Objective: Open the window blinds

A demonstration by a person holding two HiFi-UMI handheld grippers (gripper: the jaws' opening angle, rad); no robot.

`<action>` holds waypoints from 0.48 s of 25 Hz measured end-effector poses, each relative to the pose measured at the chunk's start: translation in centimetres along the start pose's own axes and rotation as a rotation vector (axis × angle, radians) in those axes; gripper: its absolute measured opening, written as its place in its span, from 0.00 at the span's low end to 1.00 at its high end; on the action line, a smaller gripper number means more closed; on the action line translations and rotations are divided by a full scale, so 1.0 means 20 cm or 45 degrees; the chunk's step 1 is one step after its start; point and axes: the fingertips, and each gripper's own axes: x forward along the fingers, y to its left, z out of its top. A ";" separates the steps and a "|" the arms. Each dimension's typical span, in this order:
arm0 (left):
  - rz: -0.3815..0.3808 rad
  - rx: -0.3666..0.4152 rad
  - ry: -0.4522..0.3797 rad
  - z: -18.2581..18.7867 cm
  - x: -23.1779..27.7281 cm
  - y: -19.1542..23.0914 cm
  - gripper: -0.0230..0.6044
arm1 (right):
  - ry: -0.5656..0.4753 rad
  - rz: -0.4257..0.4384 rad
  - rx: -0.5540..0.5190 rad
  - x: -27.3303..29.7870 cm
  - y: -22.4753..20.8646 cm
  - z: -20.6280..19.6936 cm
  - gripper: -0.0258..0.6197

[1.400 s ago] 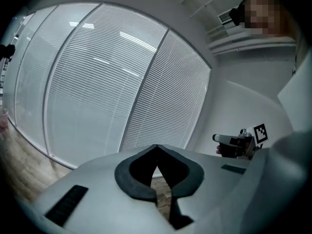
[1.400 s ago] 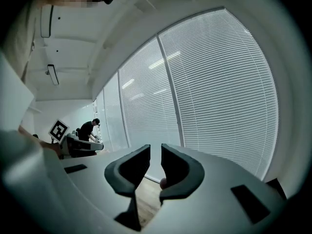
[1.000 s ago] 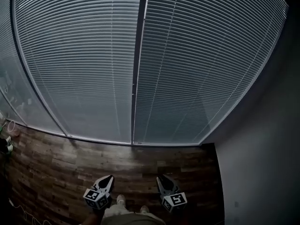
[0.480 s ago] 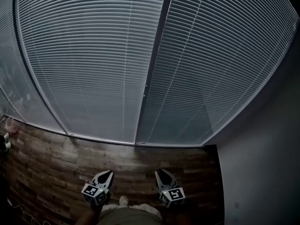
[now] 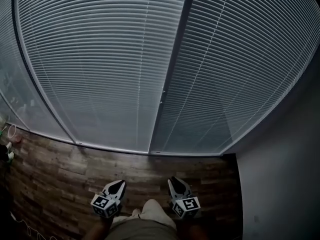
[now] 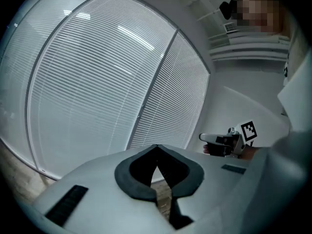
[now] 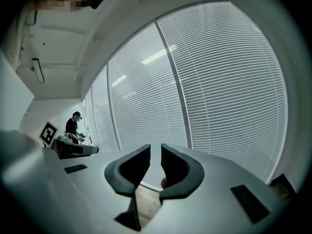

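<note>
Grey blinds (image 5: 100,59) shifted right in view; left hand-held gripper (image 5: 120,183) together, right hand-held gripper (image 5: 174,180) slightly apart.

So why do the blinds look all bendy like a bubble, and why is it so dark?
Head view: the wide lens bows the blinds and the post between them into curves, and it is dim, the wooden floor dark. Left gripper view: brighter, with bright streaks on the blinds and black corners. Right gripper view: same bulge, black rim.
</note>
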 end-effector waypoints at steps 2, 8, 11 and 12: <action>0.005 0.001 0.002 0.01 0.04 0.02 0.06 | -0.002 0.008 -0.008 0.04 -0.04 0.03 0.13; 0.032 0.011 -0.001 0.14 0.27 0.08 0.06 | 0.007 0.028 0.004 0.24 -0.25 0.12 0.13; 0.052 0.014 -0.008 0.18 0.38 0.09 0.06 | -0.006 0.041 0.002 0.32 -0.35 0.17 0.13; 0.057 0.026 0.005 0.18 0.41 0.09 0.06 | -0.011 0.045 0.005 0.33 -0.38 0.20 0.13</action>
